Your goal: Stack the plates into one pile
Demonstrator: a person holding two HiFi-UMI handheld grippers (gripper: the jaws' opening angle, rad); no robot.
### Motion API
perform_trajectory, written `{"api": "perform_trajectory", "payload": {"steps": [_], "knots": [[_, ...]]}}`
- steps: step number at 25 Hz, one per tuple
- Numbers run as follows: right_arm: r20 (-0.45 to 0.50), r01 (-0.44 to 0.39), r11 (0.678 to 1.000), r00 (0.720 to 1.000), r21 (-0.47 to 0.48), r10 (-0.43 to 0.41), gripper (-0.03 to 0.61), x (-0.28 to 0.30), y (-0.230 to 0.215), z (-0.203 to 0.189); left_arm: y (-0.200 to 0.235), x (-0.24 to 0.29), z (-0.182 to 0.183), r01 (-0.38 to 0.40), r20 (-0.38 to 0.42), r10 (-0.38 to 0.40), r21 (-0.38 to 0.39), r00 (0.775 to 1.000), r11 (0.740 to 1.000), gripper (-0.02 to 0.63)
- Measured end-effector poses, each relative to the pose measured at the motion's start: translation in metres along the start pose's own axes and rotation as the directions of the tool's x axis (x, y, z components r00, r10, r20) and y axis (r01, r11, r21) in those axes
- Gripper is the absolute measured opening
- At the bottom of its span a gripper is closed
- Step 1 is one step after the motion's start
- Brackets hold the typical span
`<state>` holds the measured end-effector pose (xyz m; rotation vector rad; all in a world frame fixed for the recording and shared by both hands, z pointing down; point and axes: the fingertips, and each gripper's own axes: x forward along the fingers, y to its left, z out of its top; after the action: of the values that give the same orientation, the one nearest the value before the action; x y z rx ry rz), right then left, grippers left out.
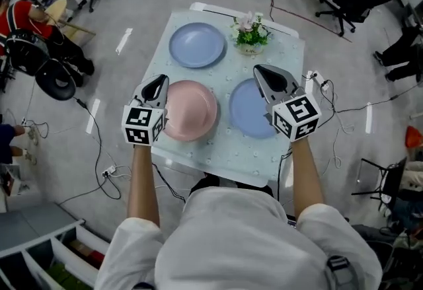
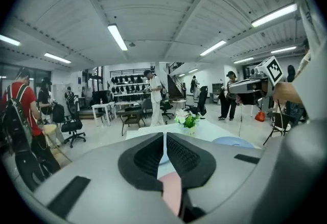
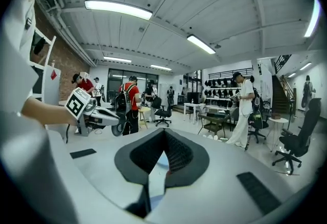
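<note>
Jaws pressed together on nothing, the left gripper [image 1: 160,80] hangs over the pink plate's [image 1: 193,111] left rim; a far blue plate [image 1: 197,45] lies beyond on the table [image 1: 291,57]; the right gripper [image 1: 261,71], likewise closed empty, overlaps the near blue plate [image 1: 246,110].

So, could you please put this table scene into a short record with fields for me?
table: pale cloth, nothing stacked yet
far blue plate: back left
pink plate: front left
near blue plate: front right
flower pot: back right
left tool: shut, empty, at pink plate's left edge
right tool: shut, empty, over near blue plate's right side
</note>
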<state>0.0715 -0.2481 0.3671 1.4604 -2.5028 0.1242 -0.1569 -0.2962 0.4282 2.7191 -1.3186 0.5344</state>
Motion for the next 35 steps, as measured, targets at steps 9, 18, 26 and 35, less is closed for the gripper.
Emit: {"api": "perform_trajectory", "payload": {"steps": [9, 18, 26, 35], "knots": [[-0.128, -0.140, 0.990, 0.982, 0.028, 0.142, 0.014, 0.049, 0.009, -0.060, 0.022, 0.017, -0.100, -0.143, -0.196, 0.116, -0.131, 0.974, 0.981, 0.152], [-0.212, -0.222, 0.973, 0.950, 0.069, 0.231, 0.014, 0.084, 0.039, -0.105, 0.035, 0.007, -0.206, -0.245, -0.409, 0.145, -0.205, 0.901, 0.948, 0.199], [-0.244, -0.232, 0.968, 0.937, 0.098, 0.249, 0.014, 0.090, 0.050, -0.125, 0.042, 0.004, -0.242, -0.301, -0.415, 0.150, -0.328, 0.897, 0.896, 0.136], [-0.247, -0.196, 0.975, 0.944, 0.106, 0.216, 0.014, 0.084, 0.048, -0.122, 0.049, -0.002, -0.251, -0.341, -0.423, 0.190, -0.317, 0.886, 0.885, 0.132]]}}
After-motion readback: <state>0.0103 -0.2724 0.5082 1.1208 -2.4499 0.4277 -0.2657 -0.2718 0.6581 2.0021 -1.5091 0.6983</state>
